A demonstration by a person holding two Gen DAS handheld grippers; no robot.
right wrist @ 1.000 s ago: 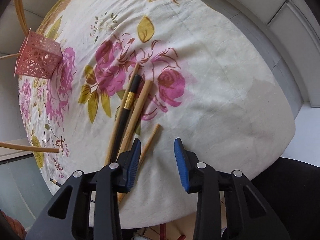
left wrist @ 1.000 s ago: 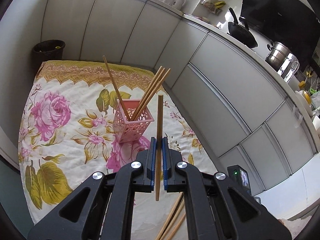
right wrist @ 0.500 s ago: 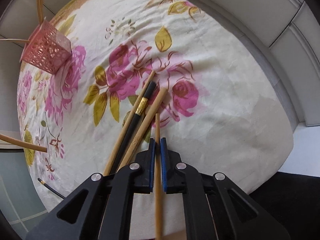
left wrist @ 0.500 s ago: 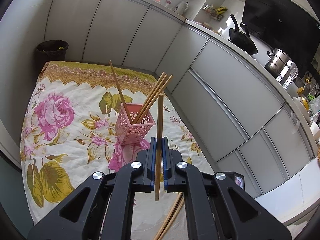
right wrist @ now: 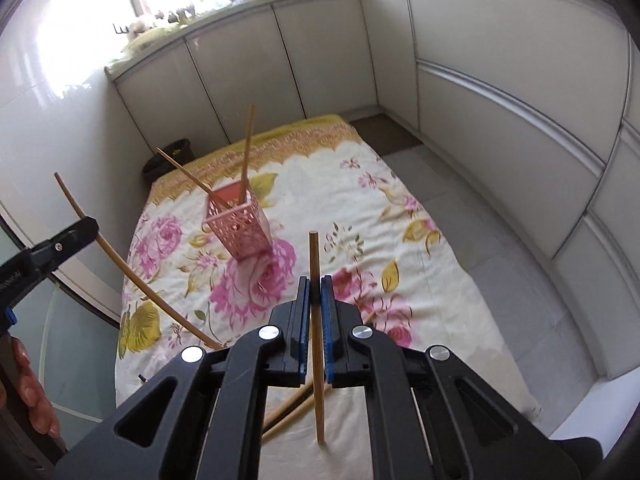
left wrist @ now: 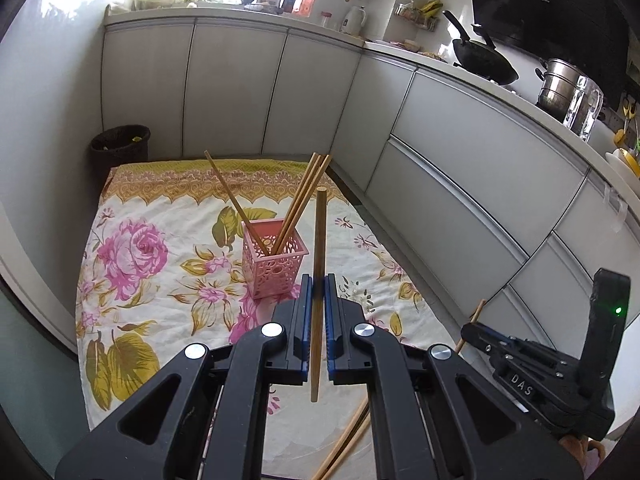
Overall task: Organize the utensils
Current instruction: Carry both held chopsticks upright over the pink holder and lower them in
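Right now each gripper is holding one wooden stick. The left gripper (left wrist: 316, 292) is squeezed shut on a chopstick (left wrist: 319, 240) that stands almost straight up between its blue pads. The right gripper (right wrist: 315, 294) is pinched shut on its own chopstick (right wrist: 314, 264), which also points up. Both sticks are up in the air, off the flowery cloth (left wrist: 160, 280). The pink basket (left wrist: 274, 262) sits in the middle of the cloth, ahead of both grippers, and it already has a few chopsticks leaning inside it (left wrist: 300, 200). More loose chopsticks (right wrist: 296, 404) lie on the cloth near the bottom edge, under the grippers. So the step looks like carrying: the sticks are picked up but not yet dropped in. Next, I think each stick has to go over the open top of the basket, tip down, and then be let go. The top is small and the leaning sticks take up room, so the aim must be careful, or a stick could bump them or tip the light basket over.
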